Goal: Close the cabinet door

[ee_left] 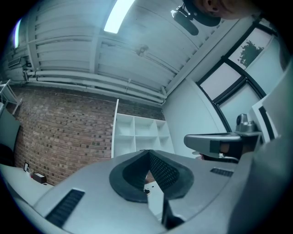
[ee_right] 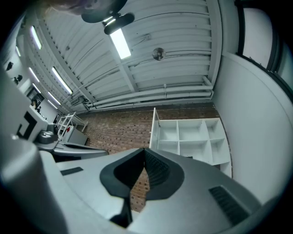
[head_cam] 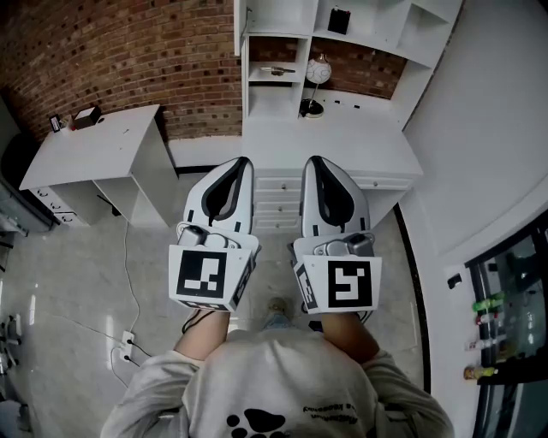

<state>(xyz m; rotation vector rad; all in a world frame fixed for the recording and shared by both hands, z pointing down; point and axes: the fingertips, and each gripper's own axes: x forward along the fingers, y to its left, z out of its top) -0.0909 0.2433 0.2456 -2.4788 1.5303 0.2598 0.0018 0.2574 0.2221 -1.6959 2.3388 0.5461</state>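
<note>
A white shelf unit (head_cam: 282, 51) stands on a white desk against the brick wall, straight ahead of me. Its cabinet door (head_cam: 240, 26) hangs open at the upper left, edge-on, and shows as a thin white panel (ee_left: 114, 130) in the left gripper view and as a white panel (ee_right: 154, 124) in the right gripper view. My left gripper (head_cam: 242, 161) and right gripper (head_cam: 312, 160) are held side by side, short of the desk and well below the door. Both point at the shelves. The left gripper's tips (ee_left: 147, 151) meet with nothing between them, as do the right gripper's tips (ee_right: 144, 150).
The white desk (head_cam: 360, 141) has drawers (head_cam: 276, 205) just beyond my grippers. A clock (head_cam: 318, 70) stands on a shelf. A second white desk (head_cam: 90, 154) is at the left. A cable and floor socket (head_cam: 128, 338) lie at the lower left. A white wall (head_cam: 488, 128) is at the right.
</note>
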